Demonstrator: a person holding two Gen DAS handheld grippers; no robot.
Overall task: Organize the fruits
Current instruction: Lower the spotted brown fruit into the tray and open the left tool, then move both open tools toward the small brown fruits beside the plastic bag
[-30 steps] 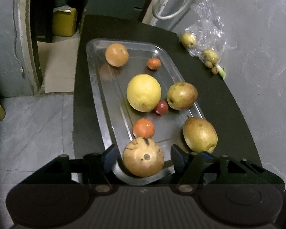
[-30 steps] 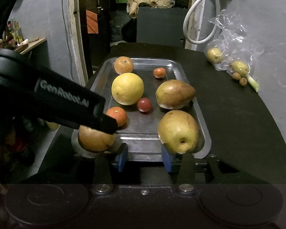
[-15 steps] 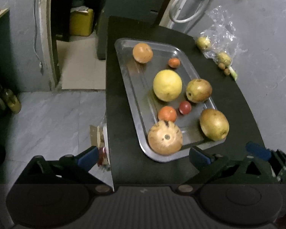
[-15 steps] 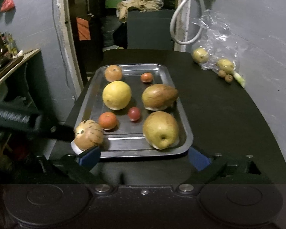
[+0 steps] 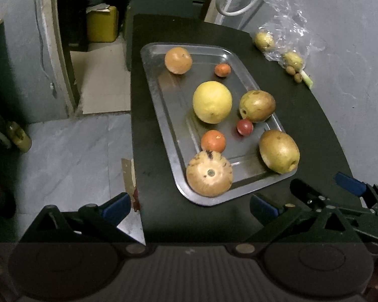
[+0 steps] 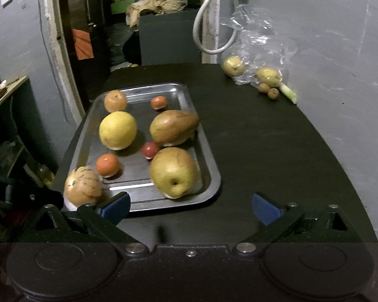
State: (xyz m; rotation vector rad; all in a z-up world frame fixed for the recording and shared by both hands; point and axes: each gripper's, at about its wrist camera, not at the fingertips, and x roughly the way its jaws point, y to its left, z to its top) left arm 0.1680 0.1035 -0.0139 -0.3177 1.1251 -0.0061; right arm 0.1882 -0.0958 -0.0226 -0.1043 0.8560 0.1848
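Hovering with both sets of jaws spread and empty; next, reaching for the bagged pear (image 6: 233,65), gripping gently, setting down onto bare tray (image 6: 204,151).

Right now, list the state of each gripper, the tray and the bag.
Left gripper: open, holding nothing.
Right gripper: open, holding nothing.
Rectangular steel tray: flat on the black table, holding eight fruits.
Clear plastic bag: crumpled, open, fruit spilling beside it.
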